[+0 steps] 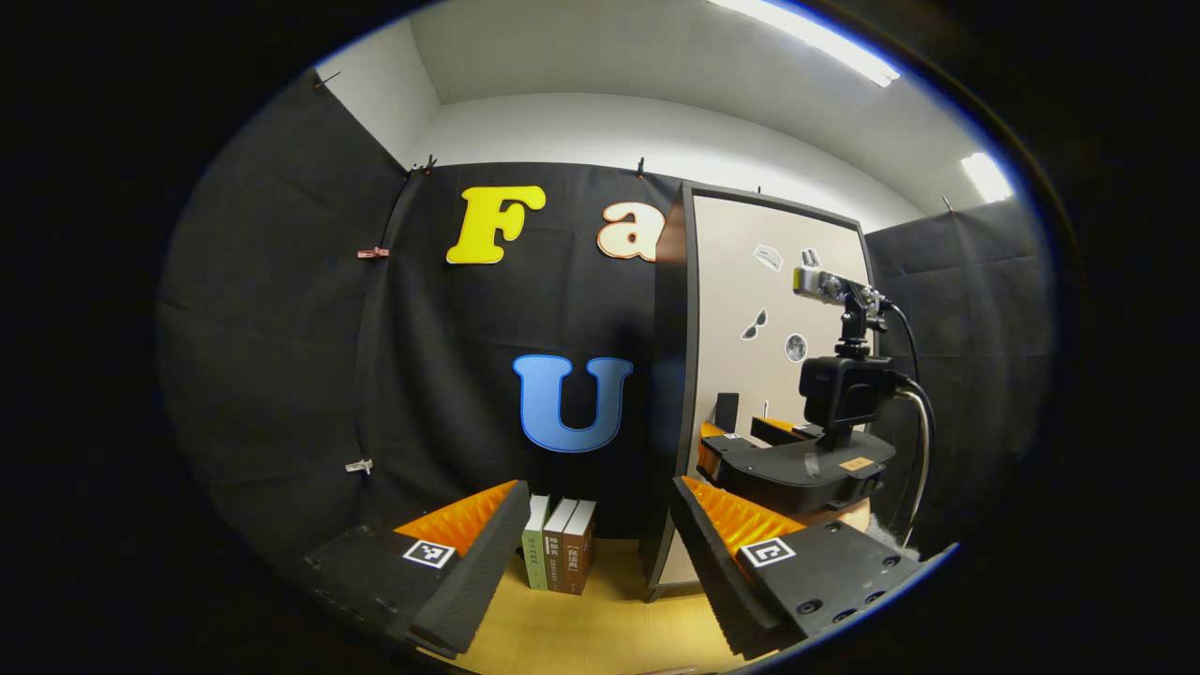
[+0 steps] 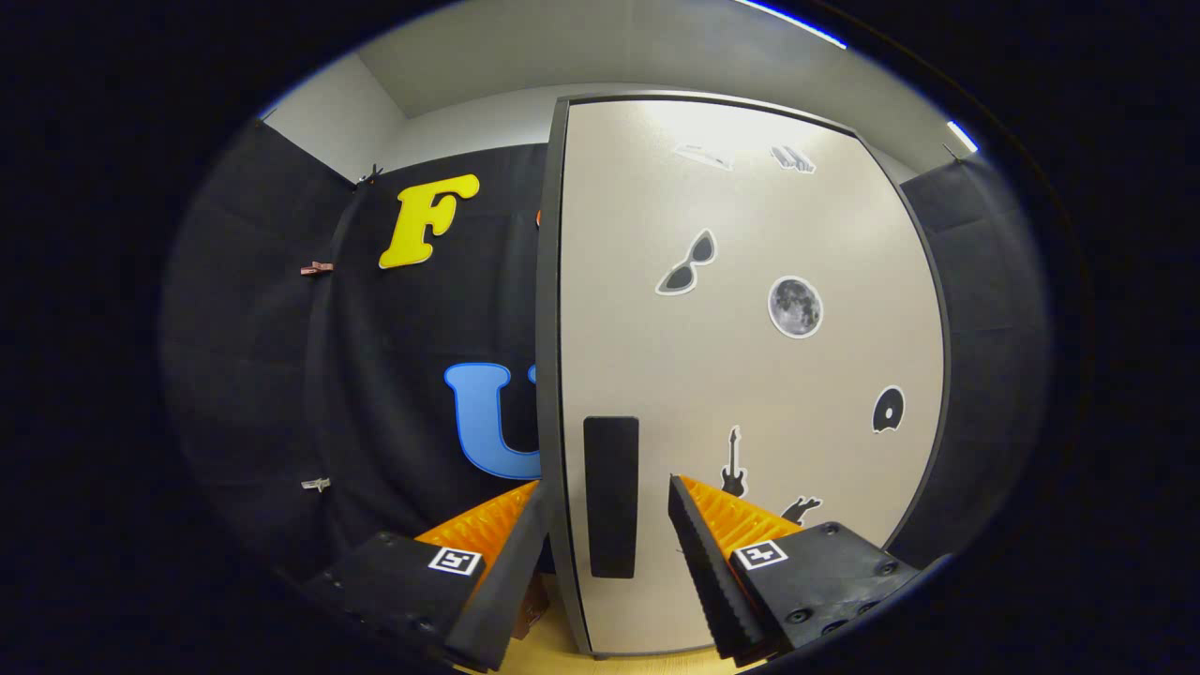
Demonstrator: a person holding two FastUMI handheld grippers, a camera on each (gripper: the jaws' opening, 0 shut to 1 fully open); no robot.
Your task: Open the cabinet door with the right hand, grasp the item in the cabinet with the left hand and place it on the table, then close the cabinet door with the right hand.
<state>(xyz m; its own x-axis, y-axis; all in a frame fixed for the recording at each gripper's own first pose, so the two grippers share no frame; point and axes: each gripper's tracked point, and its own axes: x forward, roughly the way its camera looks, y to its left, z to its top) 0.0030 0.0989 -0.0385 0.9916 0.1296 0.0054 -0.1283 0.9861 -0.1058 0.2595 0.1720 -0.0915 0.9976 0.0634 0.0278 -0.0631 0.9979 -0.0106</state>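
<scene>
The cabinet [image 2: 750, 375] stands with its pale, sticker-covered door shut, so whatever is inside is hidden. My right gripper [image 2: 605, 562] is open right in front of it. One finger is left of the door's left edge and the other is right of the black vertical handle [image 2: 610, 495], and neither visibly presses on it. In the left gripper view the cabinet [image 1: 769, 309] is to the right, with the right gripper [image 1: 741, 433] and its camera mount at the handle [image 1: 727, 410]. My left gripper [image 1: 595, 562] hangs open and empty over the wooden table [image 1: 600, 628].
Three upright books [image 1: 560, 553] stand on the table against the black wall, just left of the cabinet. A cable [image 1: 923, 441] loops off the right gripper's mount. Black cloth walls close the booth on the left and right.
</scene>
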